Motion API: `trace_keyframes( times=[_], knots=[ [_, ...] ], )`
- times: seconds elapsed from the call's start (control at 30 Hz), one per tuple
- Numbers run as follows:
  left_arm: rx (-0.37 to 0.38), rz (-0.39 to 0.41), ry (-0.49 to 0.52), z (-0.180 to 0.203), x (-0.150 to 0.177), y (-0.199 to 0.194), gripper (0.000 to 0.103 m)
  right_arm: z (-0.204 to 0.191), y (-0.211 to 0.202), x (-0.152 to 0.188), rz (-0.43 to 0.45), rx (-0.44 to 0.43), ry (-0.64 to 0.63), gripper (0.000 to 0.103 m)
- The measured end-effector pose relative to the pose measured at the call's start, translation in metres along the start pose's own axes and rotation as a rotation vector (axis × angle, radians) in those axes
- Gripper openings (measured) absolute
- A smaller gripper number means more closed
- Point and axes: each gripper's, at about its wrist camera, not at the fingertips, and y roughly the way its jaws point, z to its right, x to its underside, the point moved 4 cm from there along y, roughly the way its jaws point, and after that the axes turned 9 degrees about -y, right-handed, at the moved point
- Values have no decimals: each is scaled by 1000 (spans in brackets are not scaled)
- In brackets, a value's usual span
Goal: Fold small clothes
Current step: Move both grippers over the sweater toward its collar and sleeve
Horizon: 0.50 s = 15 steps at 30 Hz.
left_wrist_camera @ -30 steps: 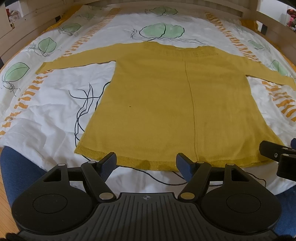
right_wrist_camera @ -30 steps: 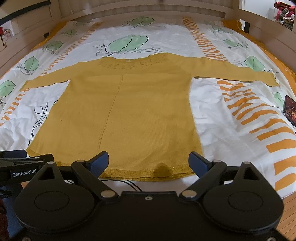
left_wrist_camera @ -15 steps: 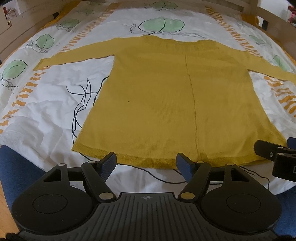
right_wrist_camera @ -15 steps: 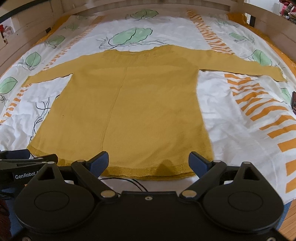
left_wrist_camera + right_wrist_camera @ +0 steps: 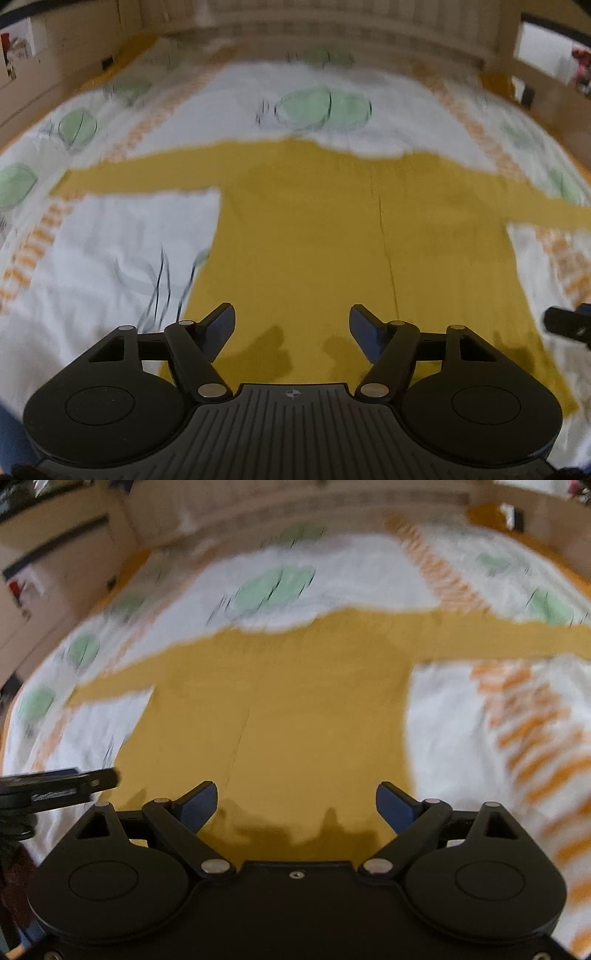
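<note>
Both tools carried forward over the hem since earlier | left tool and right tool spread wide, nothing held | yellow sweater flat mid-frame on bed | risk: sheet pinched along with the knit.

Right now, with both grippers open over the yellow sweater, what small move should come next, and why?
Probably lower both grippers onto the bottom hem and close. The left gripper and right gripper are open and empty, low over the hem end of the yellow sweater, which lies flat and unfolded on the bedspread, sleeves spread. The frames are blurred, so contact cannot be judged.
</note>
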Motion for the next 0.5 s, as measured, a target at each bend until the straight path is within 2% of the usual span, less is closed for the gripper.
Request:
trace_keyframes(
  times=[0.1,0.23,0.33,0.5],
  knots=[
    [18,51,-5,8,-27,19,67,30,9,-27,82,75,-8,94],
    [4,70,17,20,-48,58,67,69,30,-53,124,156,8,91],
    [15,72,15,27,-54,85,66,96,50,-62,133,185,34,79],
    [52,57,30,37,-58,130,62,103,84,-76,120,189,10,60]
  ],
)
